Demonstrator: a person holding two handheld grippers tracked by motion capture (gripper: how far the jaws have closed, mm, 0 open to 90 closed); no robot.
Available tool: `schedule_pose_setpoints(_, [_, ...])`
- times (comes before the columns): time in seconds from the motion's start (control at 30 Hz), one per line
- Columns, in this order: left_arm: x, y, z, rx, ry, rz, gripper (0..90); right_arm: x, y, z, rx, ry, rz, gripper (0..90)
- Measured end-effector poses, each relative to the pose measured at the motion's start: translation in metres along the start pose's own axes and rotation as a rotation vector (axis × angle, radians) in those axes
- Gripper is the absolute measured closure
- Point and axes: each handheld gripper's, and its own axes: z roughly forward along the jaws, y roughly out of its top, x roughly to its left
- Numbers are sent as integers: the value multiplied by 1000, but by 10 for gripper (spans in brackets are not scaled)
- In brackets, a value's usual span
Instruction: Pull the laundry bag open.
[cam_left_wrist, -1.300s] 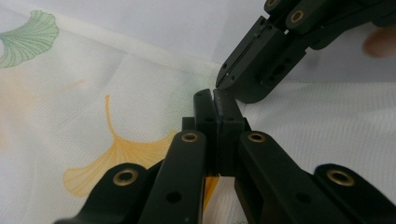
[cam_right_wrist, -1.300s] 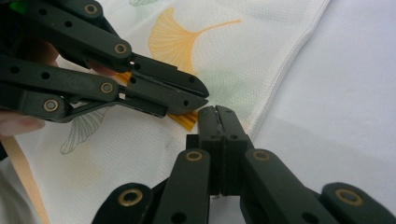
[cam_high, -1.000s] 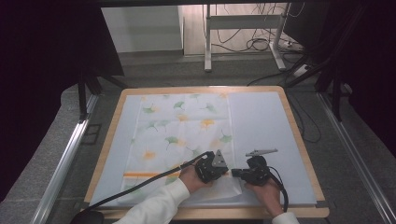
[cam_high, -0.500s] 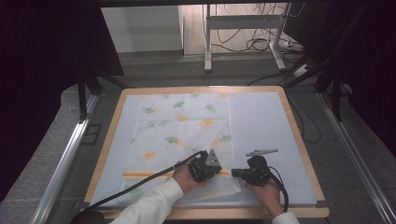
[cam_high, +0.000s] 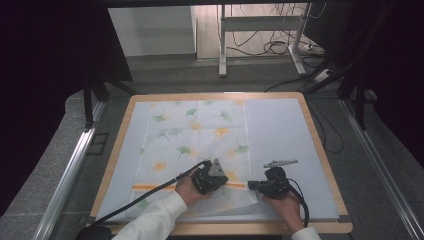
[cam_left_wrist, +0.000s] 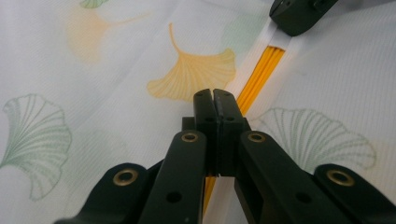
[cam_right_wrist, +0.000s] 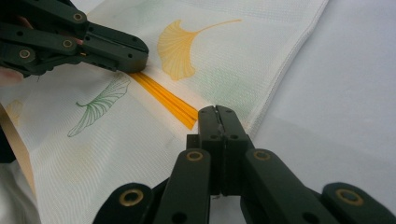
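Cloth (cam_high: 195, 137) printed with ginkgo leaves is spread on the table (cam_high: 320, 150), its near end folded over along an orange stripe (cam_left_wrist: 261, 74) that runs across between the two grippers. Left gripper (cam_left_wrist: 215, 95) is pressed down on the stripe, jaws together; right gripper (cam_right_wrist: 215, 112) sits at the stripe's right end by the cloth's edge — also shut, nothing visibly pinched. No writing can be read.

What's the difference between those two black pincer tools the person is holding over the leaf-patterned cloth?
The left gripper sits over the cloth's printed middle, by the orange stripe; the right gripper sits at the cloth's side edge, where that stripe ends. The left gripper carries a grey three-cornered plate; beside the right gripper a grey strip-like piece sticks out. Both are black, trail a cable, and have their jaws shut.
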Motion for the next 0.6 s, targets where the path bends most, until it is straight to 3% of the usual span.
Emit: schedule_pose_setpoints(0.6, [10, -13, -12, 2, -9, -36, 900, 0, -1, 0, -5, -2, -5, 895])
